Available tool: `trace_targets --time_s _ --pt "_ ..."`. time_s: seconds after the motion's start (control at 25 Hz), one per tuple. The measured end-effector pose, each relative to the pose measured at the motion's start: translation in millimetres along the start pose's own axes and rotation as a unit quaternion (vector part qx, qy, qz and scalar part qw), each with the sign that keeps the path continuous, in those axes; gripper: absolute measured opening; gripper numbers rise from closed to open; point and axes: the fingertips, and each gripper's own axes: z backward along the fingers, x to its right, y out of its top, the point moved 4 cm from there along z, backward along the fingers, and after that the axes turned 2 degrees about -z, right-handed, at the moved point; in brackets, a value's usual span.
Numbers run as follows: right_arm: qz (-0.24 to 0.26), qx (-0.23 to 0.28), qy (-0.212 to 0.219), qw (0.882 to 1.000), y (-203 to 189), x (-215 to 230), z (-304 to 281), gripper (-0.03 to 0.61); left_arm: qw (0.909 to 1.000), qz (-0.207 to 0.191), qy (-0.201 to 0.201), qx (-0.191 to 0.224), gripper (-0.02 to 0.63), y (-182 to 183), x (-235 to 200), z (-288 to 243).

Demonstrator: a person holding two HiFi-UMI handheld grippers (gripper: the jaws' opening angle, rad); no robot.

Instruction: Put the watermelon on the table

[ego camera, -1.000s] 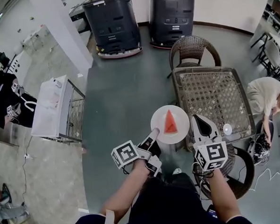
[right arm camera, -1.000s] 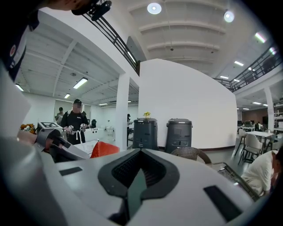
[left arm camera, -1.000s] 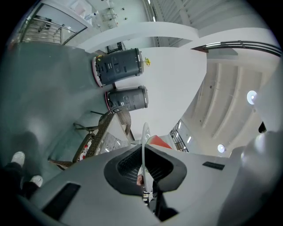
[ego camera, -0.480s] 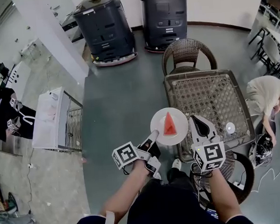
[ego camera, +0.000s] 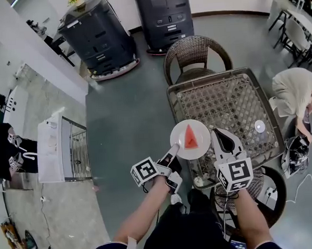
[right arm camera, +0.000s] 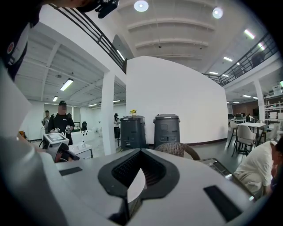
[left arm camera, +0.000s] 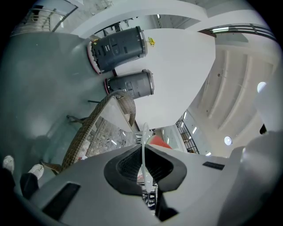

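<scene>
A red watermelon wedge (ego camera: pixel 190 136) lies on a round white plate (ego camera: pixel 180 147), held level over the near left corner of the glass-topped wicker table (ego camera: pixel 233 98). My left gripper (ego camera: pixel 174 148) is shut on the plate's left rim. In the left gripper view the rim (left arm camera: pixel 144 150) runs edge-on between the jaws, with the watermelon (left arm camera: pixel 158 142) behind it. My right gripper (ego camera: pixel 214 139) is shut on the plate's right edge. A white sliver of plate (right arm camera: pixel 135 187) shows between its jaws in the right gripper view.
A wicker chair (ego camera: pixel 193 50) stands at the table's far side and another (ego camera: pixel 266 189) at its near side. A small white disc (ego camera: pixel 259 126) lies on the glass. A person (ego camera: pixel 294 94) crouches to the right. Two dark machines (ego camera: pixel 95 35) stand behind, a white cart (ego camera: pixel 57 148) at left.
Both grippers have carried the plate forward and a little lower; it was beside the table's left edge and now hangs over the table's near left corner.
</scene>
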Motion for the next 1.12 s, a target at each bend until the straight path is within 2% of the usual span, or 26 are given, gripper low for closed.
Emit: trace_targets --time_s 0.32,0.6,1.12 --pt "-0.010 -0.011 -0.026 1.000 -17 47 -12 0.003 0.9995 0.000 0.018 -0.026 0.012 -5 -40 -72" --pt "-0.018 -0.030 -0.035 0.999 -39 72 -20 0.003 0.9991 0.003 0.027 -0.031 0.014 -5 -72 -120" --pt "-0.038 -0.050 -0.042 0.997 -68 89 -39 0.003 0.9982 0.006 0.052 -0.031 0.012 4 -113 -164"
